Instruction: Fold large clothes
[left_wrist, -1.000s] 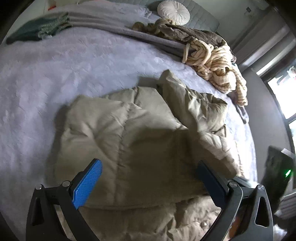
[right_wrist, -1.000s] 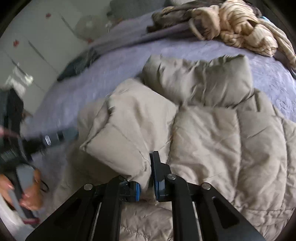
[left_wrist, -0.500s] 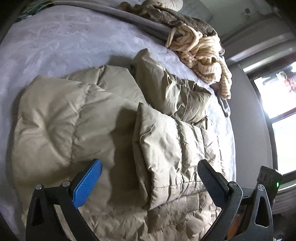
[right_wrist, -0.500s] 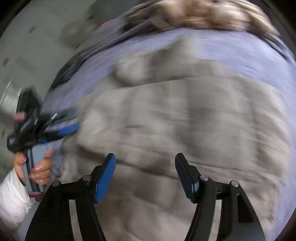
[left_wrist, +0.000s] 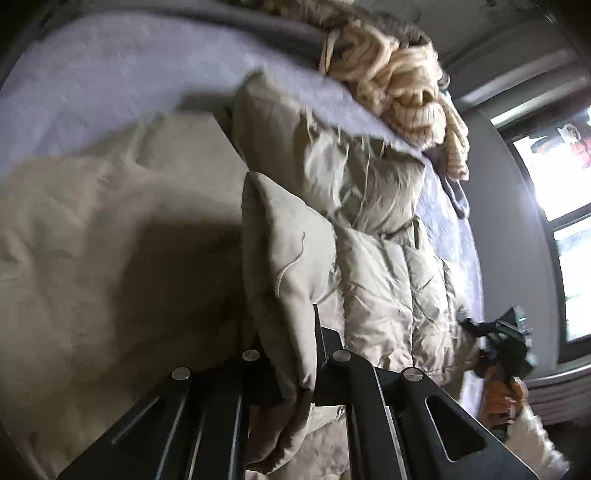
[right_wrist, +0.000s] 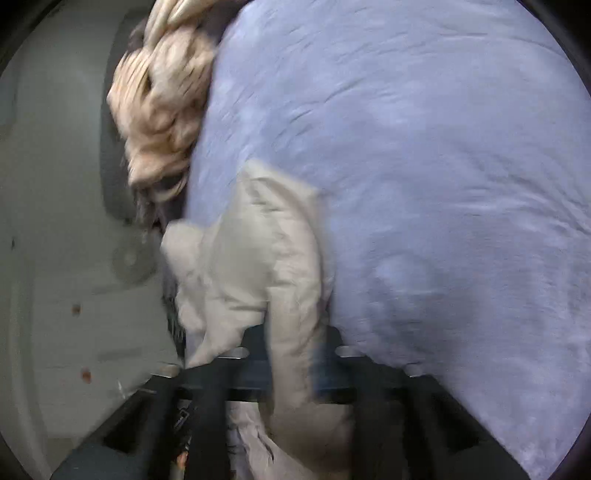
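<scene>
The beige quilted puffer jacket (left_wrist: 376, 295) lies on the bed with the pale lilac bedspread (left_wrist: 110, 85), and it covers the lower and middle part of the left wrist view. One padded fold of it stands up as a ridge, from the centre down to 6 o'clock. The left gripper (left_wrist: 291, 354), black, is at 6 o'clock in this view; its two fingers are together and they clamp the lower end of this ridge, with the fabric squeezed between them.

In the right wrist view, which is blurred, another part of the same jacket (right_wrist: 255, 258) goes from the centre down to 6 o'clock. The right gripper (right_wrist: 295, 365) is closing on it; a strip of the beige fabric is pressed between the black fingers. The lilac bedspread (right_wrist: 424, 166) fills the side from 12 to 4 o'clock.

A cream knitted garment with thin dark stripes (left_wrist: 399, 85) lies in a heap on the bed at 1 o'clock in the left wrist view, apart from the jacket. At 3 o'clock there is a bright window (left_wrist: 565, 166). At 4 o'clock the right gripper (left_wrist: 506, 339) appears small, at the jacket's edge.
</scene>
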